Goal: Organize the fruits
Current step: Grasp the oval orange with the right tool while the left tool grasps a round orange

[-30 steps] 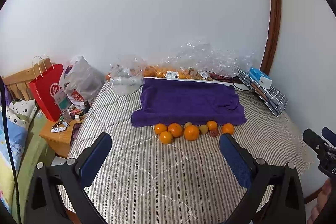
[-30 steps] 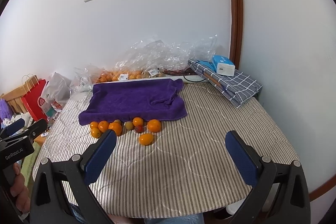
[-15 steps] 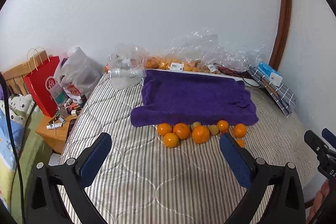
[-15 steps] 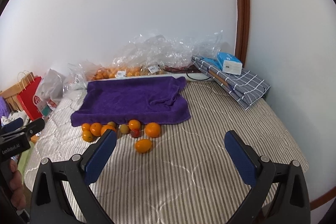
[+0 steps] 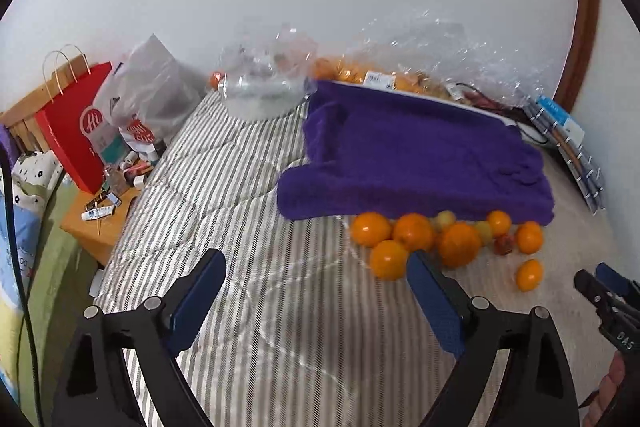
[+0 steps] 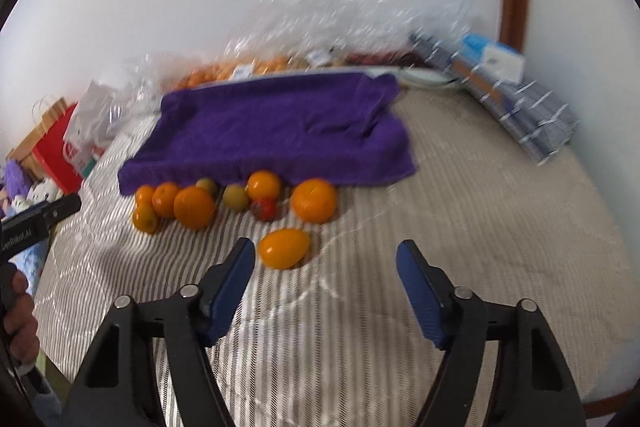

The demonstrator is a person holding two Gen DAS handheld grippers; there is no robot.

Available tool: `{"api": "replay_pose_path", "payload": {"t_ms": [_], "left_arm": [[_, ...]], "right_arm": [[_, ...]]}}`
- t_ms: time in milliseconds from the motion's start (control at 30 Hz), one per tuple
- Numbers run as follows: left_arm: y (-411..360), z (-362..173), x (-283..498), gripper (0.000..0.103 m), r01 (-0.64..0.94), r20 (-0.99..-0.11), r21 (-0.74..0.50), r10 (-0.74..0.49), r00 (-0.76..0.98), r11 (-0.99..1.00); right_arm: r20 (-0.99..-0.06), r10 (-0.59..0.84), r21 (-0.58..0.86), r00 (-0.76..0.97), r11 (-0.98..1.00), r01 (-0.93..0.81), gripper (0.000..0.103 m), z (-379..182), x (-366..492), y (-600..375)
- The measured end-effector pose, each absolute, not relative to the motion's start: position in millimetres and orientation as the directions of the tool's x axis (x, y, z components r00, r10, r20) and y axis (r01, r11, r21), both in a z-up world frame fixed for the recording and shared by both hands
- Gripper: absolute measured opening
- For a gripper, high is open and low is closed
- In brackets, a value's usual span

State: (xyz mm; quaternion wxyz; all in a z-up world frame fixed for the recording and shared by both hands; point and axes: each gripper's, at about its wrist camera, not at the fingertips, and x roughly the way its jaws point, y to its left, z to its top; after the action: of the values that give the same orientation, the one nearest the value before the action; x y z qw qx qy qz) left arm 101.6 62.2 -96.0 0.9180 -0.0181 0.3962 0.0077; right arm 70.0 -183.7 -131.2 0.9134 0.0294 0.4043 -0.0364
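Right wrist view: the right gripper (image 6: 326, 269) hung unclenched over the striped bedcover (image 6: 460, 211), nothing between its pads; its jaws had just been closing.
Left wrist view: the left gripper (image 5: 316, 287) was likewise released and empty, its jaws just narrowed a little; its right pad overlapped the nearest orange (image 5: 389, 259) in the picture, contact not discernible.
Fruit position: a cluster of oranges (image 6: 195, 207) and smaller fruit lay on the bedcover just near of the purple towel (image 6: 272, 131); one oval orange fruit (image 6: 284, 248) lay apart, nearer, just right of the right gripper's left pad.
Step in hand (judged): approach to a first pick, the oval fruit the likely target for the right gripper.
Advice, alignment: the jaws appeared offset to the right of the oval fruit; a shift left seemed needed to centre it.
Advice, closure: round fruit on soft bedding would probably roll if nudged by one pad, so closing only once it sat squarely between the pads seemed wise.
Advice, spacing: the two grippers were near; separate targets would avoid a clash.
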Motion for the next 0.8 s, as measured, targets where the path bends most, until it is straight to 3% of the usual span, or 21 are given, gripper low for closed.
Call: {"api": "replay_pose_path", "payload": {"t_ms": [67,333,467,533,600,800], "left_arm": [[67,-104,106,0.092,-0.027,-0.738,-0.030,-0.004,0.674,0.999],[73,-122,114,0.092,0.033,-0.755,-0.056,-0.064,0.653,0.998],[61,-127,122,0.092,0.093,-0.762,-0.084,-0.124,0.636,0.992],[55,-129,127,0.091,0.112,-0.764,-0.101,-0.149,0.628,0.989],[49,-132,134,0.088,0.131,-0.769,-0.120,-0.175,0.614,0.984],[29,-150,150,0.065,0.168,-0.806,-0.129,-0.203,0.556,0.977]], "right_arm": [[-0.762,-0.026,0.019,0.647,0.998,0.063,0.061,-147,80,-176],[-0.811,0.016,0.049,0.585,0.998,0.041,0.055,-184,110,-161],[-0.806,0.007,0.037,0.592,0.998,0.040,0.041,-190,115,-157],[-0.804,0.010,0.030,0.594,0.999,0.023,0.041,-190,116,-158],[-0.807,0.025,0.036,0.591,0.999,0.007,0.040,-190,114,-161],[-0.804,0.024,0.035,0.594,0.999,0.007,0.040,-186,101,-177]]}}
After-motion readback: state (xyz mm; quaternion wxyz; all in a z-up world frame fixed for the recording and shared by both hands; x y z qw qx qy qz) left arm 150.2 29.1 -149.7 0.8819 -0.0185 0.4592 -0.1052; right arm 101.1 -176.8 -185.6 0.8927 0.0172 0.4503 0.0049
